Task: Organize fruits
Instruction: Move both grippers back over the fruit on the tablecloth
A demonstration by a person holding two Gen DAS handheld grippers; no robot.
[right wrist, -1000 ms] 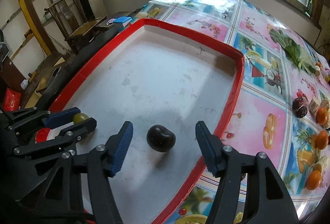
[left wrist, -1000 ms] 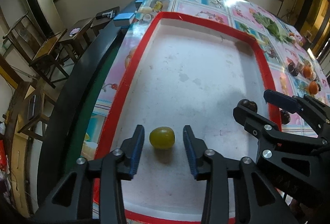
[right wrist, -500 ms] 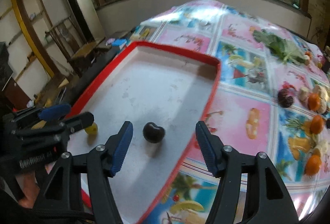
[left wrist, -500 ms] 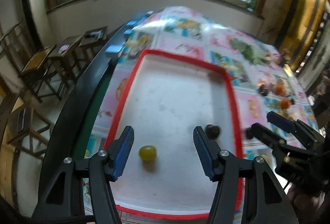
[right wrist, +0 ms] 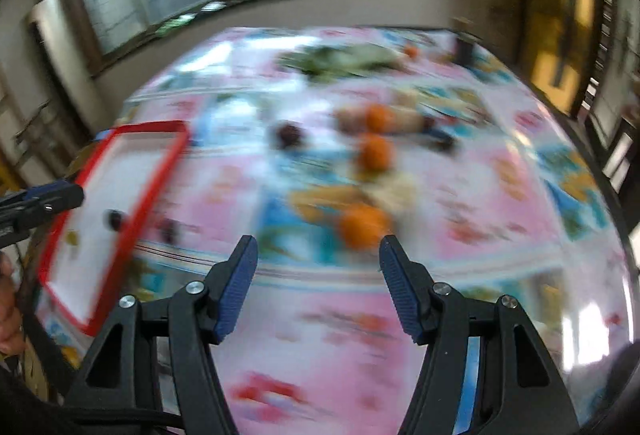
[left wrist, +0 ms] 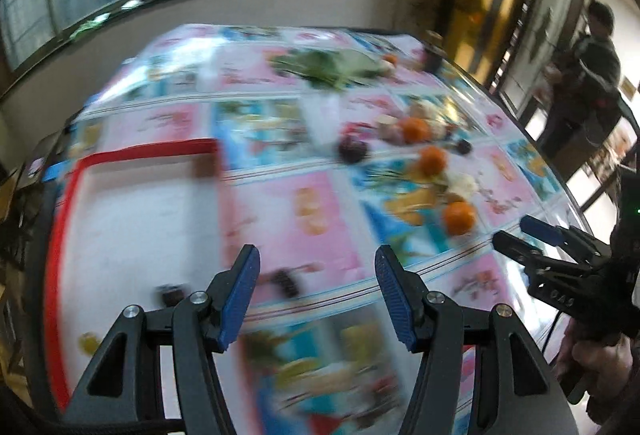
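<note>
Both grippers are empty right now and this looks like the in-between bit of the job: two fruits are already lying in the red-rimmed tray (left wrist: 132, 155), a yellow-green fruit (left wrist: 89, 342) near its close corner and a dark fruit (left wrist: 171, 294) a little further in, and both tools are pointing out over the patterned tablecloth (left wrist: 292, 203) toward the loose pile. The left gripper (left wrist: 316, 295) has its blue pads spread wide with nothing between them; its jaws were opening just a moment ago, but the spread looks settled. The right gripper (right wrist: 318, 285) is the same deal, pads well apart, only blurry tablecloth in the gap. Everything's smeared with motion blur, so take the details lightly. The remaining fruit sits well apart from the tray: three oranges, the nearest orange (right wrist: 362, 225) just beyond the right gripper's tips, plus a dark round fruit (left wrist: 352, 149) and some pale bits I can't identify. My guess is the next move is a fresh pick, with the right tool lining its open jaws around that closest orange and closing gently, since it's round and could roll away. There's also a small dark thing (left wrist: 285, 281) on the cloth just outside the tray rim near the left tool, maybe a fruit, maybe print, can't tell.
</note>
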